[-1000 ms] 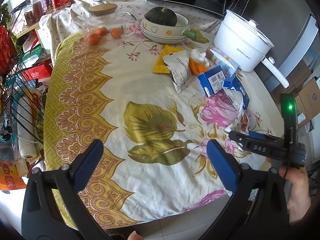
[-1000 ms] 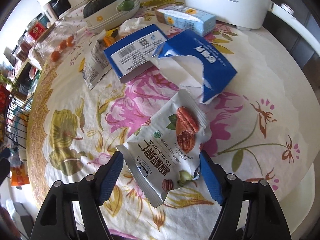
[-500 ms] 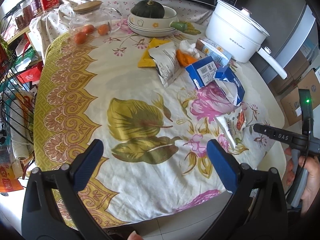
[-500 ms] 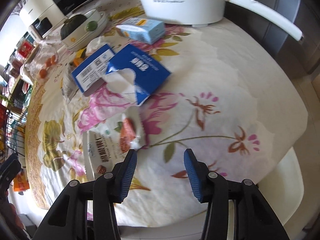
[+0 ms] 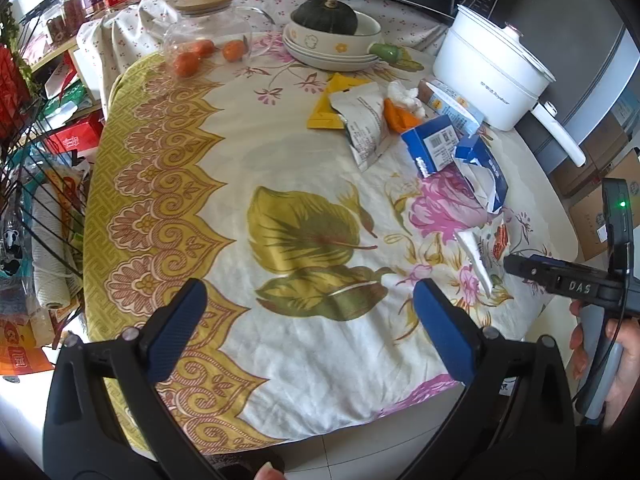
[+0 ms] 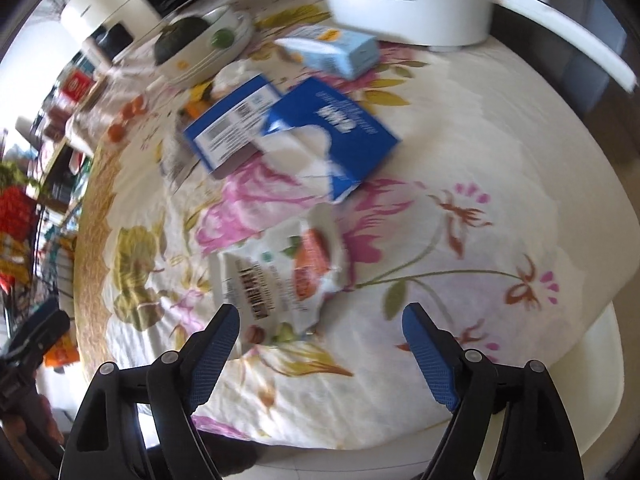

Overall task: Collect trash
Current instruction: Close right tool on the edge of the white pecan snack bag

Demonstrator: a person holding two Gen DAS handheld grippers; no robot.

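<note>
Trash on the floral tablecloth (image 5: 320, 344) counts one pecan wrapper (image 6: 288, 276) just ahead of the wide-open, empty right gripper (image 6: 320, 344), two blue cartons (image 6: 234, 124), one torn white pouch (image 5: 366, 128), while the left gripper (image 5: 310, 322) gapes empty too.

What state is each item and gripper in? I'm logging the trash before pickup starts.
left gripper: open, empty, hovering at the table edge.
right gripper: open, empty, near the nut wrapper.
nut wrapper: crumpled, lying on the cloth.
blue tissue pack: torn open, lying flat.
blue box: closed, lying flat.
silver snack bag: opened, flattened.
glass jar: lid on.
</note>
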